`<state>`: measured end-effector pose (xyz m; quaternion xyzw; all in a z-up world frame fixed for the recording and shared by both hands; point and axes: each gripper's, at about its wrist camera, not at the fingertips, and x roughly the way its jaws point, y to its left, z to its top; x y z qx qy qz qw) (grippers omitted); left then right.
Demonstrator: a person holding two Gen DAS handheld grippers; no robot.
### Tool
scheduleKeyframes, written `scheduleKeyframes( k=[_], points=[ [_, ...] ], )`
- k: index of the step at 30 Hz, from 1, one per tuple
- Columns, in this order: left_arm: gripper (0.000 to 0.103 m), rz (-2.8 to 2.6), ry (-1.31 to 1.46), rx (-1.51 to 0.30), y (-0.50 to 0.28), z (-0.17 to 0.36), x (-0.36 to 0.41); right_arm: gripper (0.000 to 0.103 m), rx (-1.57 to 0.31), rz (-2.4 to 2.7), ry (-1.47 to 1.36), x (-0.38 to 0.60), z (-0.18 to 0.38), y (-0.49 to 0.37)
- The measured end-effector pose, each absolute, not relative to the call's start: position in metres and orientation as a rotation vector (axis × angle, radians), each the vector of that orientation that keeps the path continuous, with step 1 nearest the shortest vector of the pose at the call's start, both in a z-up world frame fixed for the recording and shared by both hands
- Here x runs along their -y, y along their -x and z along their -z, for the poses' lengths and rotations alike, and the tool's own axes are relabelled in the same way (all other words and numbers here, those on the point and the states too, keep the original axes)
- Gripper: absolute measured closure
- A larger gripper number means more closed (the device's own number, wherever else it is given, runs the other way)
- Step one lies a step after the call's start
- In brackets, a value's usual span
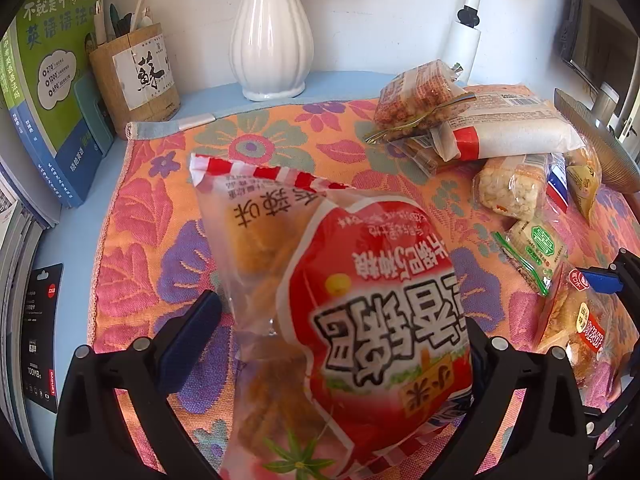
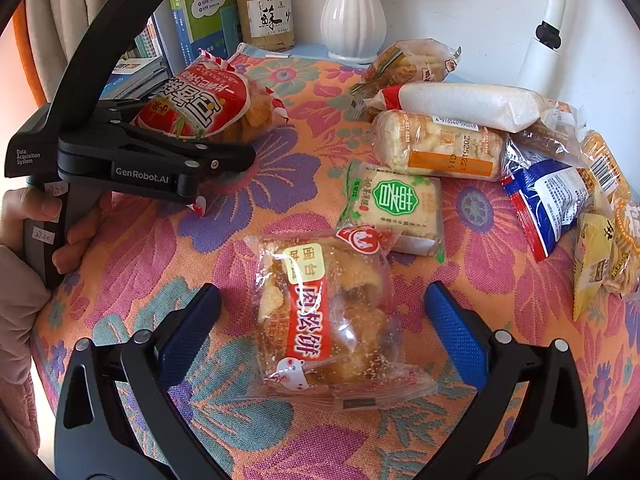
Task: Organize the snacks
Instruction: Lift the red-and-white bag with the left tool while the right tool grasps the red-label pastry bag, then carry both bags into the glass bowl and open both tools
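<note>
A red-and-white snack bag [image 1: 352,320] over an orange cloth [image 1: 160,208] patterned with pink and purple flowers.

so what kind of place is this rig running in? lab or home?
Looks like a home, probably a study desk against a wall rather than a lab. Cues: study books stacked upright at the back, a pen holder beside a white vase, and a floral cloth spread under the snack packs.

A white wall [image 1: 360,8] rises behind a pale blue worktop [image 1: 76,248] covered by an orange floral cloth [image 1: 160,216]. A white ribbed vase [image 1: 272,40] stands against the wall, beside a bamboo pen holder [image 1: 134,76] and upright green books [image 1: 52,64]. A white lamp arm [image 1: 468,28] rises at the right. Bright daylight falls on the cloth.
</note>
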<state>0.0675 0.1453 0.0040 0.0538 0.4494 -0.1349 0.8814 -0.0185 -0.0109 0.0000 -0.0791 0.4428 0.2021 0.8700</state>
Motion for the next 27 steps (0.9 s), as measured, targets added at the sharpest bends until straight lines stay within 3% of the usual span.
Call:
scheduleKeyframes(
  k=[11,12,13,14,17,27],
  points=[
    [0.005,0.23,-0.107,-0.902,-0.068,-0.01,-0.144,0.006,-0.903,-0.438,0.117,0.017,-0.005,0.018],
    [0.006,0.227,-0.101,-0.888,-0.066,-0.012,-0.145,0.014,-0.897,-0.436,0.12,0.016,-0.006,0.019],
    [0.021,0.231,-0.089,-0.863,-0.064,-0.015,-0.146,0.041,-0.881,-0.426,0.124,0.017,-0.008,0.022],
    [0.037,0.24,-0.068,-0.833,-0.06,-0.019,-0.149,0.052,-0.862,-0.419,0.127,0.017,-0.01,0.025],
    [0.042,0.21,-0.02,-0.802,-0.058,-0.024,-0.159,0.053,-0.818,-0.432,0.128,0.018,-0.015,0.033],
    [0.042,0.205,0.025,-0.776,-0.056,-0.027,-0.167,0.053,-0.749,-0.487,0.055,0.03,-0.024,0.036]
  ],
)
